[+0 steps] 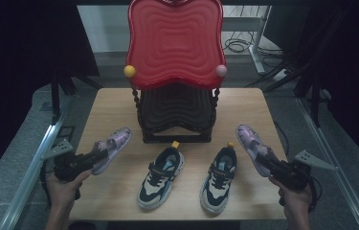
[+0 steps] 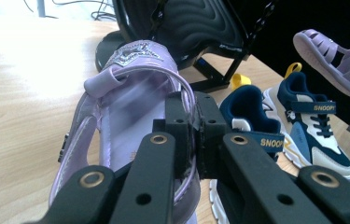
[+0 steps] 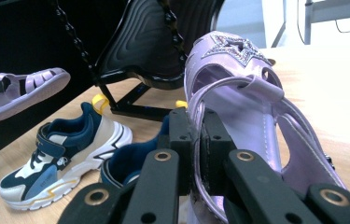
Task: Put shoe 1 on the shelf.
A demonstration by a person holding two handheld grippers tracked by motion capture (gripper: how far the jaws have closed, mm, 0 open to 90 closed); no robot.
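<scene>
Left tongs (image 1: 96, 156) are clamped on the heel strap of a lilac sandal (image 1: 111, 148), held above the tabletop (image 1: 115, 108) at 9 o'clock, toe pointed toward 1 o'clock. Right tongs (image 1: 269, 162) are clamped likewise on the second lilac sandal (image 1: 252, 146), at 3 o'clock, toe toward 11 o'clock. In each gripper view the jaws are seen pinched nearly together on the strap. Two navy-and-white Snoopy sneakers (image 1: 162, 177) are placed between the sandals at 6 o'clock. A red-and-black tiered shoe rack (image 1: 174, 43) is stood at 12 o'clock.

Two lilac sandals (image 1: 112, 147) (image 1: 252, 145), lifted, flanking the sneakers.
</scene>
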